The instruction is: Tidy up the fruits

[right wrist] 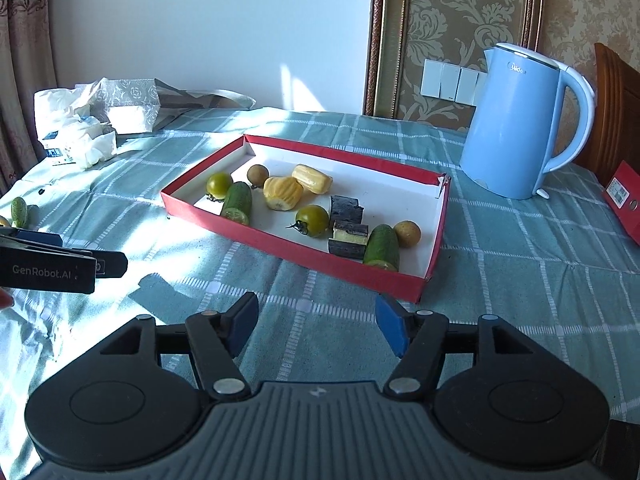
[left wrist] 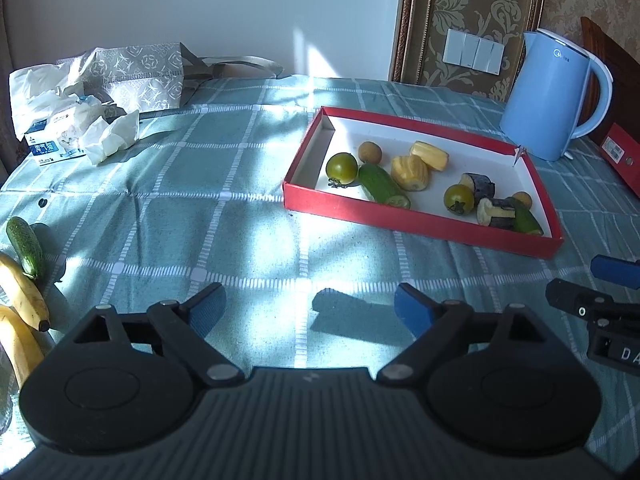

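A teal checked tablecloth [right wrist: 520, 248] covers the table. On it lies a shallow red tray [right wrist: 288, 240], its long axis running from near right to far left, left of the blue electric kettle [right wrist: 516, 124]. Inside the tray lie 2 green tomatoes [right wrist: 313, 219], 2 cucumber pieces [right wrist: 238, 202] pointing roughly toward the camera, yellow and dark chunks. Well left of the tray lie a whole cucumber [left wrist: 25, 246] and 2 bananas [left wrist: 24, 288], lengthwise toward the near edge. The left gripper [left wrist: 308, 308] hangs wide open and empty; the right gripper [right wrist: 316, 324] is parted, empty.
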Available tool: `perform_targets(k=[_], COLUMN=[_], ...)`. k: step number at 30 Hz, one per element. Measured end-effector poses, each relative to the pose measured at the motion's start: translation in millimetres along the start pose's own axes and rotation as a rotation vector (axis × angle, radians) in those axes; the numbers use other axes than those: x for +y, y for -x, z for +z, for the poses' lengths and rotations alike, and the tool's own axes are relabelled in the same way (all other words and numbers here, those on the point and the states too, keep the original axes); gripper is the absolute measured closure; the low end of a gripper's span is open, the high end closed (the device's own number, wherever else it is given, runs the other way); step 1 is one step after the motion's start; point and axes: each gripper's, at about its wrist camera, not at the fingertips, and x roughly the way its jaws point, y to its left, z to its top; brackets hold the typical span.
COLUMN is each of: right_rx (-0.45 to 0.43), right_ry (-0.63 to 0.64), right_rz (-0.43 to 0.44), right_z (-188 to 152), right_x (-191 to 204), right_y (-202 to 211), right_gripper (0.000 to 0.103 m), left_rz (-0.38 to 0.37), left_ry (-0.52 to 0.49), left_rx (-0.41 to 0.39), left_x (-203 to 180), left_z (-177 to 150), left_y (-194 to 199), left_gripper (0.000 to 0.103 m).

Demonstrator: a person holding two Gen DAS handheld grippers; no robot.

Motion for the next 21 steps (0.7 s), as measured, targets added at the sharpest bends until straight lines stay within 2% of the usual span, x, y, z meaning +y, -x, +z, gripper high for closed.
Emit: perform_targets(k=[4,21], right_rx=[0.003,-0.011], right_ry=[-0.003,0.002], right_rz=[-0.005,-0.020], right_z=[-2.6,-1.8], right_x=[3.0,3.9], right_y=[2.4,6.2], right_gripper=[0.032,0.031], left_rz=[0.004,0.003], left_ry=[-0.004,0.011], left_rx=[0.003,0.000], left_x=[1.8,3.8], left_z=[-2.2,0.1], left_y=[-0.1,-0.6], left_gripper=[0.012,0.009])
